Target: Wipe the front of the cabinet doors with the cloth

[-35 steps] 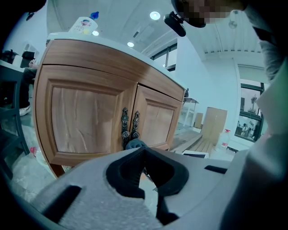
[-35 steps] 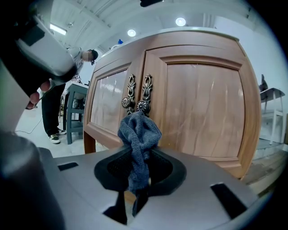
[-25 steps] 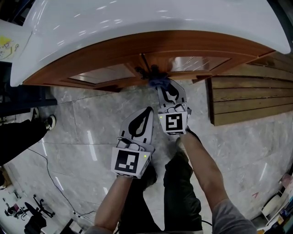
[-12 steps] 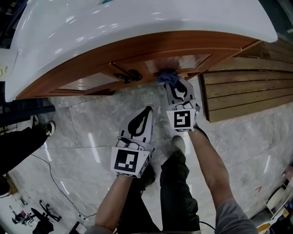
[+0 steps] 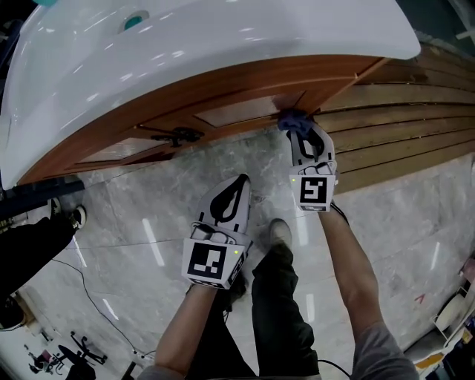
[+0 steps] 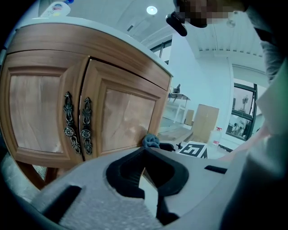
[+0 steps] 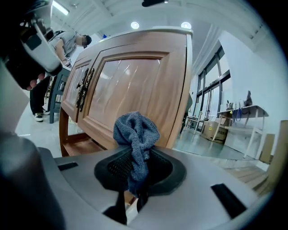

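A wooden cabinet with a white top (image 5: 223,41) has two panelled doors with dark ornate handles (image 5: 177,136) at their meeting edge. My right gripper (image 5: 303,135) is shut on a bunched blue-grey cloth (image 5: 292,119), which presses on the right door (image 5: 245,111) near its lower right corner. In the right gripper view the cloth (image 7: 135,132) bulges out of the right gripper (image 7: 135,150) against the door's right stile (image 7: 173,94). My left gripper (image 5: 239,182) is shut and empty, held back over the floor. From it I see both handles (image 6: 76,126) and the cloth (image 6: 151,141).
A slatted wooden platform (image 5: 404,141) lies on the floor to the cabinet's right. The floor is grey marble (image 5: 133,208), with a thin cable (image 5: 89,297) at the left. Another person's shoe (image 5: 76,217) is at the left. A bottle (image 6: 56,8) stands on the cabinet top.
My right gripper has slid the cloth to the right along the cabinet front, from beside the handles to the right door's right edge. The left gripper has stayed put.
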Demonstrator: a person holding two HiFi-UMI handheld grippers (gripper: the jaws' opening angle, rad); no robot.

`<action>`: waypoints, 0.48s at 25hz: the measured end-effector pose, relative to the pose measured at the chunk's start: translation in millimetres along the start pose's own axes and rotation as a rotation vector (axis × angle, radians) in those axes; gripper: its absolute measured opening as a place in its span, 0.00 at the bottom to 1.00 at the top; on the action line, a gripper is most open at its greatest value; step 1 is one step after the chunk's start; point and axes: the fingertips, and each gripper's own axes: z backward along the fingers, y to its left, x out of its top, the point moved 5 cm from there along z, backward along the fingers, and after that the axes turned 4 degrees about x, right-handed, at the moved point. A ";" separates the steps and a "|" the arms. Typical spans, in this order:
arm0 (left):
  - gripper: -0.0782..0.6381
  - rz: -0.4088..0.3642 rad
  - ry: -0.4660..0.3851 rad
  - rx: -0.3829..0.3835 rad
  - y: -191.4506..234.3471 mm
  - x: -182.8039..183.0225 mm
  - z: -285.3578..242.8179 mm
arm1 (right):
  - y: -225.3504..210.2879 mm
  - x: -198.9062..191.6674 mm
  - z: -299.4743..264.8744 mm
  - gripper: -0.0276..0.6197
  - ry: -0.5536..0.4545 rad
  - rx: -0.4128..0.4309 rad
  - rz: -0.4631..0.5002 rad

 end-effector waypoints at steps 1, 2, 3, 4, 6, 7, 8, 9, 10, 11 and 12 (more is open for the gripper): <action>0.12 0.001 0.004 -0.004 -3.7 0.4 -1.4 | -5.0 -2.3 2.1 0.16 0.000 -0.011 -0.005; 0.12 0.002 0.007 -0.008 -7.2 1.0 -2.8 | -11.1 -4.8 4.0 0.16 0.001 -0.027 -0.018; 0.12 0.002 0.009 -0.011 -10.2 1.8 -4.1 | -18.0 -7.2 5.9 0.16 0.004 -0.046 -0.034; 0.12 0.000 0.010 -0.013 -12.4 2.7 -5.1 | -24.3 -9.1 7.6 0.16 0.009 -0.063 -0.048; 0.12 -0.002 0.014 -0.014 -13.4 4.5 -6.0 | -30.6 -10.5 9.5 0.16 0.022 -0.072 -0.054; 0.12 0.000 0.016 -0.013 -12.7 5.3 -5.9 | -30.4 -10.2 9.7 0.16 0.029 -0.066 -0.049; 0.12 0.001 0.017 -0.011 -12.0 6.3 -5.6 | -29.6 -9.5 9.9 0.16 0.034 -0.059 -0.046; 0.12 0.002 0.018 -0.009 -11.8 7.6 -4.9 | -28.9 -8.4 10.5 0.16 0.032 -0.057 -0.049; 0.12 0.001 0.017 -0.007 -12.0 9.5 -4.1 | -28.6 -6.9 11.5 0.16 0.027 -0.057 -0.055; 0.12 -0.002 0.016 -0.007 -12.1 11.9 -3.1 | -28.2 -4.9 12.8 0.16 0.024 -0.057 -0.060; 0.12 -0.004 0.015 -0.006 -11.6 14.8 -1.8 | -27.4 -2.3 14.2 0.16 0.022 -0.055 -0.061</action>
